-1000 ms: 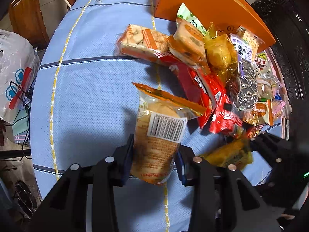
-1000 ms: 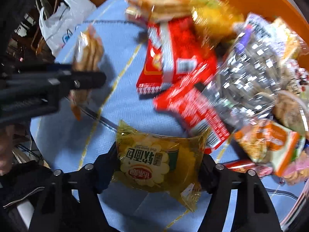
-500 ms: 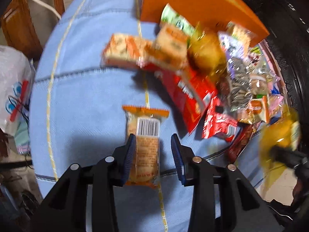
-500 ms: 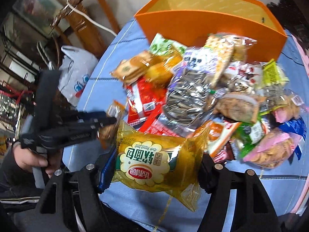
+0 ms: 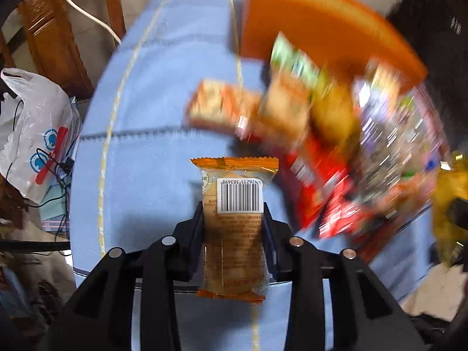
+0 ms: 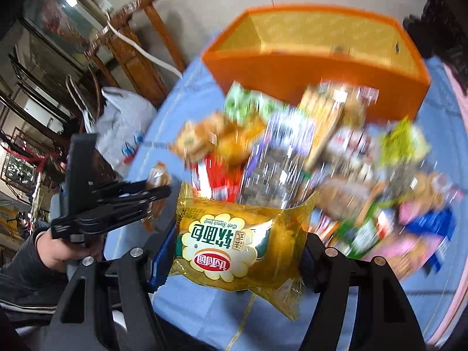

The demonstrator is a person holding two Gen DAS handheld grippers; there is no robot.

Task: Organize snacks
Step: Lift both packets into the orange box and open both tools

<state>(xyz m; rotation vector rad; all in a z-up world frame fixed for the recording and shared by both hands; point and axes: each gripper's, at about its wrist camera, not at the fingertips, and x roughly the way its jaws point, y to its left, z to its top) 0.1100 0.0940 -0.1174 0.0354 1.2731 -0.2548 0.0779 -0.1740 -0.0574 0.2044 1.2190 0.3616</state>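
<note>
- My left gripper (image 5: pixel 234 219) had an orange-edged snack packet (image 5: pixel 234 222) between its jaws, barcode side facing the camera; the jaws were closing in on it, both pads against its sides.
- That packet hung clear above the blue tablecloth (image 5: pixel 152 146), standing up along the fingers with its crimped top edge beyond the fingertips.
- My right gripper (image 6: pixel 237 248) pinched a yellow soft-bread packet (image 6: pixel 234 245) crosswise, its ends poking out past both fingers.
- Ahead of both grippers lay the blurred heap of mixed snacks (image 6: pixel 307 169), and beyond it the orange box (image 6: pixel 321 67), its mouth open to the right camera.
- To the left of my right gripper, a hand (image 6: pixel 55 251) in a dark sleeve held the left gripper's handle.
- A white plastic bag (image 5: pixel 32 134) sat off the table's edge, left of my left gripper.
</note>
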